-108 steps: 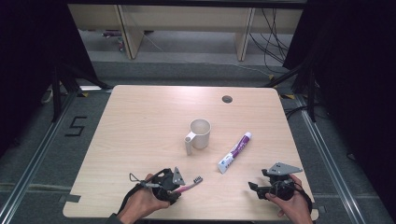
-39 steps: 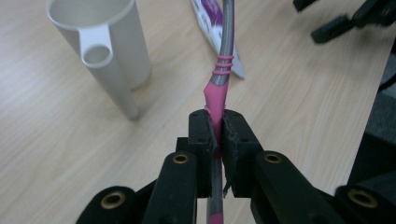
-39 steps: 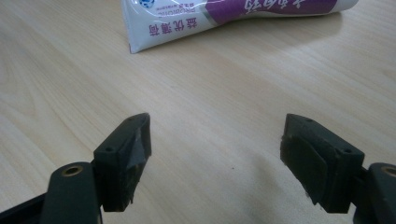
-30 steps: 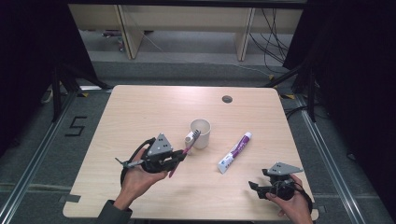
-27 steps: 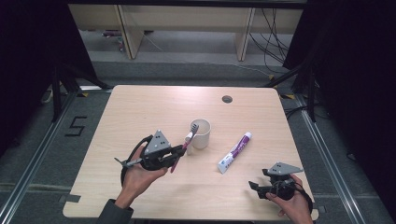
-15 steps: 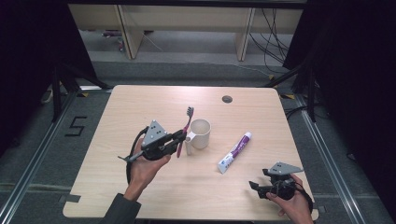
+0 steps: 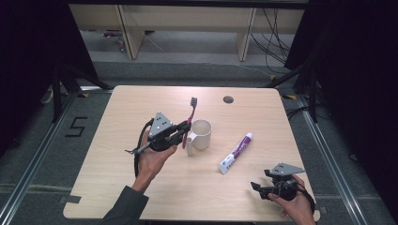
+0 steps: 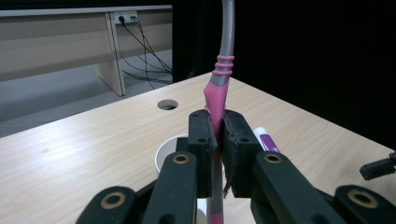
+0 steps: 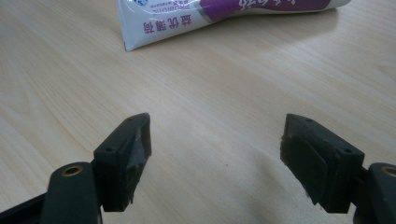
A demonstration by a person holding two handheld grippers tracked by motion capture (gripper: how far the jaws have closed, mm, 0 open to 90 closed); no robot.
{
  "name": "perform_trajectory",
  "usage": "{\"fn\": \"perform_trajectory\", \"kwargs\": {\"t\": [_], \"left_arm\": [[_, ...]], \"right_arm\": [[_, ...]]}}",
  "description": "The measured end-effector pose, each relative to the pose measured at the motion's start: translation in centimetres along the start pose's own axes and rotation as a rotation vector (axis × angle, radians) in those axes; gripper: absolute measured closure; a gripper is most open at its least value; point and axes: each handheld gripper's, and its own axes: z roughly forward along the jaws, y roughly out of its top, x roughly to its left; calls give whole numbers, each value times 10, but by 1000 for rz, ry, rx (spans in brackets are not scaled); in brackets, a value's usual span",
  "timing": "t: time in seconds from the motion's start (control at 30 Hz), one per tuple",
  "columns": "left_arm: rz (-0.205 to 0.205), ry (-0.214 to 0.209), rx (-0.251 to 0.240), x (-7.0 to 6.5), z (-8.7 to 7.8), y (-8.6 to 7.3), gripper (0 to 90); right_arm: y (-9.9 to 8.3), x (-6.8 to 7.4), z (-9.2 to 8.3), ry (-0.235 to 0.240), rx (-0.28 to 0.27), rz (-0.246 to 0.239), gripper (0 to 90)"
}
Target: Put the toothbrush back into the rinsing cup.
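Note:
My left gripper (image 7: 184, 132) is shut on the pink handle of a toothbrush (image 7: 191, 114), which stands nearly upright with its bristle head on top. In the left gripper view the toothbrush (image 8: 220, 84) rises from between the closed pads, and the rim of a white mug (image 8: 168, 151) shows just below and beyond them. The mug (image 7: 200, 134) stands at mid-table, right beside that gripper. A white and purple toothpaste tube (image 7: 236, 153) lies to the mug's right. My right gripper (image 7: 256, 187) rests open near the front right edge, the tube (image 9: 219, 14) lying just ahead of its jaws.
A round cable hole (image 7: 228, 99) sits near the table's far edge. Wooden furniture legs and cables stand on the floor beyond the table. The wooden table top (image 7: 117, 140) is bare at its left side.
The left gripper has lifted the toothbrush toward the mug and turned it from slanted to nearly upright, bristles on top. The right gripper has stayed put.

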Motion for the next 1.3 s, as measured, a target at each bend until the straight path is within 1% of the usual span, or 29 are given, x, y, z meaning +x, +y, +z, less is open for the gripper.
{"fn": "perform_trajectory", "kwargs": {"t": [0.03, 0.07, 0.1, 0.13, 0.17, 0.2, 0.33, 0.37, 0.4, 0.47, 0.5, 0.57, 0.6, 0.63, 0.7, 0.77, 0.8, 0.83, 0.87, 0.9, 0.93, 0.97, 1.0, 1.13, 1.17, 1.23, 1.3], "left_arm": [[2, 3, -5, 0, 1, 1, 824], [-1, 1, -7, 0, 2, 2, 824], [1, 4, -19, 1, 4, 3, 824], [1, 4, -19, 1, 4, 3, 824], [-3, -9, -31, 1, 7, 3, 824], [3, -8, -33, 1, 8, 3, 823], [4, 4, -35, 3, 11, 4, 823], [4, 8, -42, 3, 14, 3, 823], [7, 8, -44, 4, 16, 3, 823], [6, 12, -46, 5, 19, 2, 823], [8, 14, -47, 5, 21, 2, 823], [12, 18, -47, 5, 22, 1, 823], [16, 17, -54, 6, 25, 0, 823], [10, 13, -56, 7, 26, -1, 824], [9, 15, -51, 7, 27, -2, 823], [17, 15, -53, 8, 29, -5, 823], [16, 15, -55, 8, 29, -6, 823], [16, 16, -53, 8, 30, -7, 823], [22, 17, -49, 8, 31, -9, 823], [29, 22, -48, 8, 31, -11, 823], [29, 19, -49, 9, 32, -13, 823], [29, 19, -49, 9, 32, -13, 823], [34, 17, -41, 9, 33, -17, 823], [37, 14, -32, 9, 34, -21, 822], [35, 15, -28, 9, 33, -24, 821], [37, 15, -22, 10, 32, -26, 821], [38, 12, -20, 10, 32, -27, 820]], "right_arm": [[0, 0, 0, -1, 4, 7, 256], [-1, -1, 1, -4, -1, -8, 257], [0, -1, 0, 0, 2, -4, 257], [0, -1, 0, 0, 2, -4, 257], [0, -1, 0, -3, 0, -4, 256], [0, -1, 0, -3, -1, -5, 257], [0, -1, -1, -9, 2, -8, 257], [0, -1, 0, -16, -1, -23, 256], [0, -1, -1, -8, 2, -8, 257], [0, -1, -1, -11, 6, -10, 257], [0, -1, 0, -1, 1, -6, 257], [0, -1, 0, -1, 1, -6, 256], [0, -1, -1, -9, 2, -16, 257], [0, 0, -1, -10, 5, -11, 257], [-1, -1, 0, -1, -3, -6, 256], [-1, -1, 0, 1, -6, -5, 257], [-1, 0, -1, 8, 1, 15, 257], [-1, 0, -1, 8, 2, 18, 257], [-1, -1, -1, 0, -4, -4, 257], [-1, -1, -1, 1, -3, -6, 256], [-1, 0, -1, 6, 0, 9, 256], [-1, 0, -1, 6, 0, 9, 256], [-1, -1, -1, 1, -4, -6, 257], [-1, -1, 0, -1, -5, -9, 256], [-1, 0, 0, 5, 1, 17, 256], [-1, 0, 0, 5, -1, 9, 257], [-1, 0, 0, 4, 0, 13, 256]]}}
